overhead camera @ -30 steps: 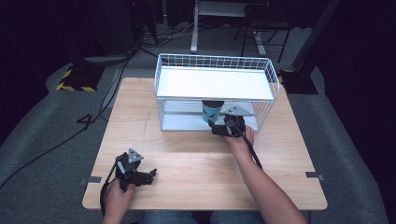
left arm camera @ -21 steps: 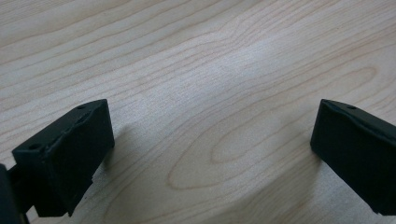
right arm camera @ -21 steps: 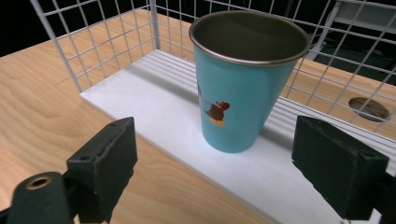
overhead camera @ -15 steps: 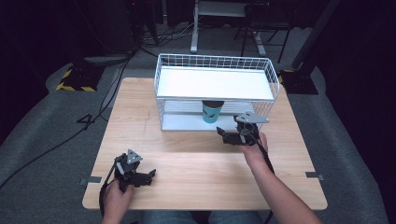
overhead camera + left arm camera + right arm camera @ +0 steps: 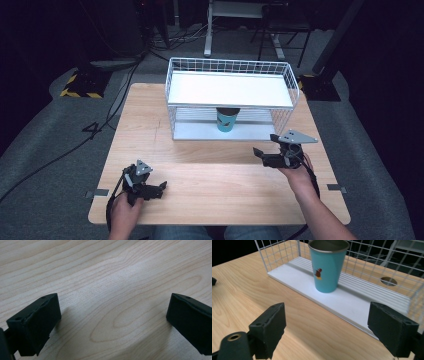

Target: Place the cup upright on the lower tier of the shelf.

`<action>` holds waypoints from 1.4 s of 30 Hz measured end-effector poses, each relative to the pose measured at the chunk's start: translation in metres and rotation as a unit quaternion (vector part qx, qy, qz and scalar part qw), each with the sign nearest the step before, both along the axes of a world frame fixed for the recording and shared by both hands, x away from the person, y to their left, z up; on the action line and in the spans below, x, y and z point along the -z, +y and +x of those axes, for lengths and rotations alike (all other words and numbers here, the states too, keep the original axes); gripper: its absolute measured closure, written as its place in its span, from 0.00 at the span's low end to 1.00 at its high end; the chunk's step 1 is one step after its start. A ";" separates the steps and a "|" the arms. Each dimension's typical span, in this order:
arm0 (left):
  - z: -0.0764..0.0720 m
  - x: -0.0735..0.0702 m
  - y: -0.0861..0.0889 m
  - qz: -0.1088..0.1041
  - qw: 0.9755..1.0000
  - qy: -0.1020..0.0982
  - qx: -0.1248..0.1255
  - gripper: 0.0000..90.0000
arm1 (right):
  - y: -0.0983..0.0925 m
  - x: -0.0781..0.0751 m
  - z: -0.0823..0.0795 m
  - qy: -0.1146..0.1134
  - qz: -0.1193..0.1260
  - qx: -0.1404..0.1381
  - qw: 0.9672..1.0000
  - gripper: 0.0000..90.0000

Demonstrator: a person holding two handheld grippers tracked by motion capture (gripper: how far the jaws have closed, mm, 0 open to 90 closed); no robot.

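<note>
Right gripper point(image 5: 325, 330): jaws spread, nothing between them; they have just been closing a little while empty. I hold it above the bare wooden table point(image 5: 225, 180), near the 3 o'clock edge.

Left gripper point(image 5: 112, 320): jaws spread wide, empty, low over the tabletop near the 7 o'clock corner.

Teal cup point(image 5: 328, 265): upright on the lower shelf of the white wire rack point(image 5: 230, 90), at 12 o'clock from my right gripper and apart from it.

Step in hand, as I judge it: the cup is set on the shelf and I am backing the right gripper clear. Next call: either rest both grippers, or reach straight in under the top shelf without clipping the wire.

View notes: the right gripper view gives the cup's small bird print and dark metal rim; the high view gives the rack's solid top shelf above the cup.
</note>
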State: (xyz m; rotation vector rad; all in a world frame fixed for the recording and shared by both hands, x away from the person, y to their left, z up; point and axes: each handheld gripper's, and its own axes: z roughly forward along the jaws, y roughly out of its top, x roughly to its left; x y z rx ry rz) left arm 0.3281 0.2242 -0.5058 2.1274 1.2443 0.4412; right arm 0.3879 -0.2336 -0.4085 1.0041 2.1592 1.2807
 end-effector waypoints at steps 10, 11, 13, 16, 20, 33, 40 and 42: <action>0.005 0.000 -0.001 0.000 1.000 -0.001 0.000 0.00 | -0.044 0.001 -0.024 0.015 0.002 0.004 1.000 0.17; 0.005 0.000 -0.001 -0.001 1.000 -0.001 -0.001 0.00 | -0.046 0.002 -0.026 0.018 0.002 0.004 1.000 0.17; 0.006 0.000 -0.002 0.000 1.000 -0.001 -0.001 0.00 | -0.052 0.003 -0.031 0.024 -0.004 0.004 1.000 0.17; 0.006 0.000 -0.003 -0.002 1.000 -0.002 -0.004 0.00 | -0.061 0.006 -0.039 0.039 -0.004 -0.012 0.999 0.17; 0.006 0.000 -0.003 -0.001 1.000 -0.002 -0.004 0.00 | -0.070 0.013 -0.049 0.051 -0.011 -0.019 0.998 0.17; 0.006 0.000 -0.003 -0.001 1.000 -0.002 -0.004 0.00 | -0.102 0.053 -0.064 0.062 0.002 0.018 0.998 0.17; 0.006 0.000 -0.003 -0.002 1.000 -0.002 -0.003 0.00 | -0.109 0.070 -0.065 0.070 -0.025 0.027 0.997 0.17; 0.006 0.000 -0.003 -0.002 1.000 -0.002 -0.003 0.00 | -0.108 0.075 -0.065 0.073 -0.035 0.027 0.996 0.17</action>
